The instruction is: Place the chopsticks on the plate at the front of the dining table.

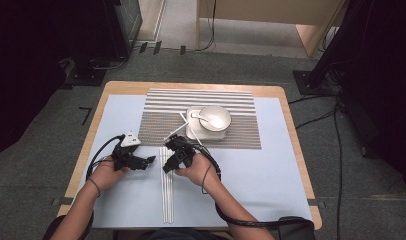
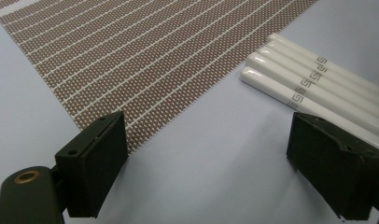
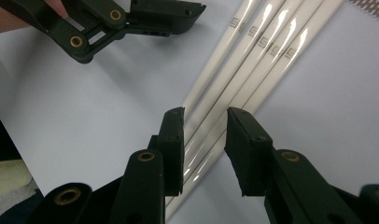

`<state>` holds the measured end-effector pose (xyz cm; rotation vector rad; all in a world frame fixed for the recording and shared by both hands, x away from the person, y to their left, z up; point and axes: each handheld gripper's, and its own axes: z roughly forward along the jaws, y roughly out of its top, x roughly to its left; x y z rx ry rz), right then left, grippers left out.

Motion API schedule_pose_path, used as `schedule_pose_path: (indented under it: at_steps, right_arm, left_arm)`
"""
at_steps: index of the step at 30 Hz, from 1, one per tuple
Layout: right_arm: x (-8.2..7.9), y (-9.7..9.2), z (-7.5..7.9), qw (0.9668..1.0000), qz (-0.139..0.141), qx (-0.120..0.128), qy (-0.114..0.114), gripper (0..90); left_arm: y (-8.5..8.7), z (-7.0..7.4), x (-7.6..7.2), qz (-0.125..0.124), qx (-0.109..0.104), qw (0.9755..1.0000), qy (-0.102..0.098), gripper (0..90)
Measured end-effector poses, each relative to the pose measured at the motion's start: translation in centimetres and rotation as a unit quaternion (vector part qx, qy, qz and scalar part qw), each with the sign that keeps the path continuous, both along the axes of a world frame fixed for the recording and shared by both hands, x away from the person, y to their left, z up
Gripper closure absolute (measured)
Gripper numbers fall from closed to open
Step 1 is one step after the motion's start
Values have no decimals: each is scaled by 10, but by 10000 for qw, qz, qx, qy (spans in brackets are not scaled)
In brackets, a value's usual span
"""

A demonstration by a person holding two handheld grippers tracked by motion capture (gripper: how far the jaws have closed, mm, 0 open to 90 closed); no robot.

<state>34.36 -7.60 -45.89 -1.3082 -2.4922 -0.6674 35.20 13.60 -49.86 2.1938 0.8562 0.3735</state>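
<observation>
On the pale blue table cover (image 1: 261, 175), four white chopsticks (image 1: 167, 192) are lying side by side, touching, long axis running from the person's edge toward the striped brown placemat (image 1: 201, 102). Far ends are stopping just short of the placemat's near edge.

High view is giving the whole layout: wooden table (image 1: 118, 87), placemat on the far half, white bowl (image 1: 214, 117) with a spoon (image 1: 201, 118) sitting on a squarish white plate (image 1: 203, 131), and two more white sticks (image 1: 182, 125) lying crossed at the plate's left. Left gripper (image 1: 150, 160) is sitting left of the chopsticks, right gripper (image 1: 167, 162) is hanging over their far ends. Jaw gaps are too small to read here.

Left gripper view is showing what the high view can't: greyish key-pattern marks near the chopstick (image 2: 313, 88) butt ends, which are squared and pointing toward the placemat (image 2: 145, 60). Left gripper (image 2: 206, 172) jaws are spread wide, nothing between them, bare cover under them, the right-hand jaw just beside the nearest chopstick.

Right gripper view is looking down the chopsticks (image 3: 253, 60) the other way, sticks running diagonally from lower left to upper right. Right gripper (image 3: 204, 149) jaws are partly apart, straddling the bundle from above; contact can't be told. Left gripper (image 3: 131, 18) is showing top left, off to the side of the sticks, a fingertip behind it.
</observation>
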Motion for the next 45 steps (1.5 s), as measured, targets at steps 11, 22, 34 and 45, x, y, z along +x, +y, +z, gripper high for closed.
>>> schedule_pose_path:
  at_steps: [11, 22, 34, 45]
  right_arm:
    - [0, 6, -3, 9999, 20, 48, 96, 662]
    - [0, 3, -2, 9999, 5, 78, 94, 651]
    - [0, 3, -2, 9999, 7, 61, 106, 640]
    - [0, 0, 3, 9999, -15, 85, 61, 636]
  left_arm:
    - [0, 0, 0, 0, 0, 10000, 1, 118]
    - [0, 0, 0, 0, 1, 10000, 2, 118]
    - [0, 0, 0, 0, -1, 10000, 2, 118]
    - [0, 0, 0, -1, -1, 10000, -1, 118]
